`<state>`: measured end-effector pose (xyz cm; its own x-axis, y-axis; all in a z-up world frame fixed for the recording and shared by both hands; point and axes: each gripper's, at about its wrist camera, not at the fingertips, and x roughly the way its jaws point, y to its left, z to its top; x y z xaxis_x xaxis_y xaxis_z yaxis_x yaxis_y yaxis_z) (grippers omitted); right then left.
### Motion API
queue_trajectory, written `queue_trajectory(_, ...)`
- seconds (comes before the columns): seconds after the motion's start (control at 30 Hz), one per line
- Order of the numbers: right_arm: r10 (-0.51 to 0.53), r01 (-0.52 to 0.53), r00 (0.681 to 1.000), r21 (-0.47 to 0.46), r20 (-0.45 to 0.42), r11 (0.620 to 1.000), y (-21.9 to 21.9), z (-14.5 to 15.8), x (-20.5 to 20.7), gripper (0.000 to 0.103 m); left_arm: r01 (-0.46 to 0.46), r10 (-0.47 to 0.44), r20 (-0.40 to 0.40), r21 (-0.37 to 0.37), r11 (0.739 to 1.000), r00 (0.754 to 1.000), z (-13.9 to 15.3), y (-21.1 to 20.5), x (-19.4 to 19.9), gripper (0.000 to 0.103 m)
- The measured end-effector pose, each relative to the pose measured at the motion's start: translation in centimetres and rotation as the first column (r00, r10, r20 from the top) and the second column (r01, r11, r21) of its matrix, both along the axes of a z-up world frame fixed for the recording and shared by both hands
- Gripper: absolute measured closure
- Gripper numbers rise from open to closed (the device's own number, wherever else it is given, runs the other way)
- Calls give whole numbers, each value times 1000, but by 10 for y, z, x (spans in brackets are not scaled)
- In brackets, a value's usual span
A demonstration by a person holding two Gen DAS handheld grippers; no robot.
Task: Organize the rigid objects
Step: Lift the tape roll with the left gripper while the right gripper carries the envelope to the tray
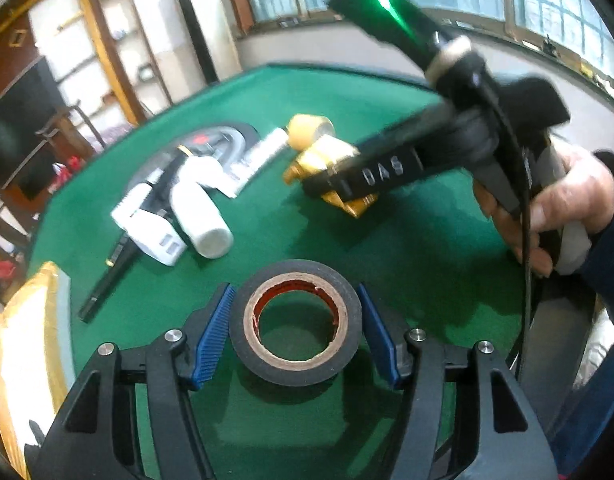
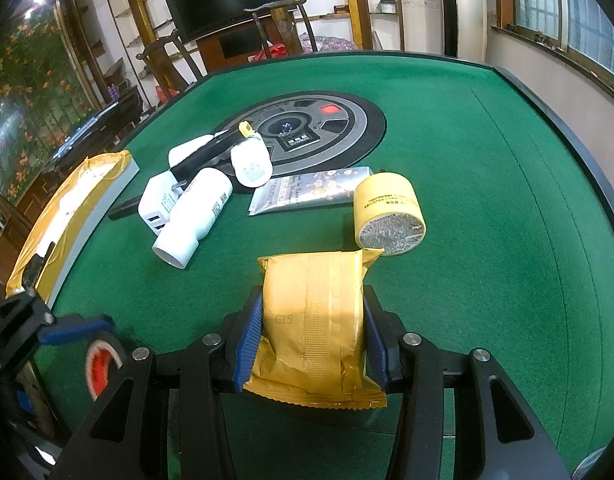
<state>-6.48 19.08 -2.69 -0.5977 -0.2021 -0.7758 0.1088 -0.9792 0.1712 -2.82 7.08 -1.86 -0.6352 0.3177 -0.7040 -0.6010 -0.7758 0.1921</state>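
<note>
A black tape roll [image 1: 295, 370] with a brown core sits between the blue pads [image 1: 213, 336] of my left gripper [image 1: 295, 320]; both pads touch its sides, so it is shut on the roll just above the green felt. My right gripper [image 2: 313, 332] is shut on a yellow foil packet [image 2: 313, 300], pads pressing both sides. In the left wrist view the right gripper [image 1: 331, 188] holds that packet [image 1: 327, 152] low over the table, with a person's hand [image 1: 563, 200] on its handle. The left gripper [image 2: 67, 332] and the roll [image 2: 103, 364] show blurred at the lower left of the right wrist view.
On the green table [image 2: 487, 200] lie a yellow round tin [image 2: 387, 208], a silver sachet [image 2: 307, 192], a white bottle [image 2: 195, 216], two white chargers [image 2: 159, 204] and a black pen [image 2: 211, 148] by the grey centre disc [image 2: 347, 128]. A yellow-taped box [image 2: 67, 216] sits at the left edge.
</note>
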Motion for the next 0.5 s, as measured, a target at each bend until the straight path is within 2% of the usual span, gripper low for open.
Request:
queue_trajectory(0.2,3,-3,1000,4,-2,1000,-1,1,-1,62,-49,56,-169,49,998,984,26,-15,13,42)
queue_trajectory(0.33,7,-7,1000,5,-8,1000,-2,2,-1,62,-89,106,-295,69,994,950,41,-18,20,42)
queue_trajectory(0.5,22,-21,999,18,-35,1000,-7,6,0,62,-131,165,-384,113,985,908,52,-30,21,42)
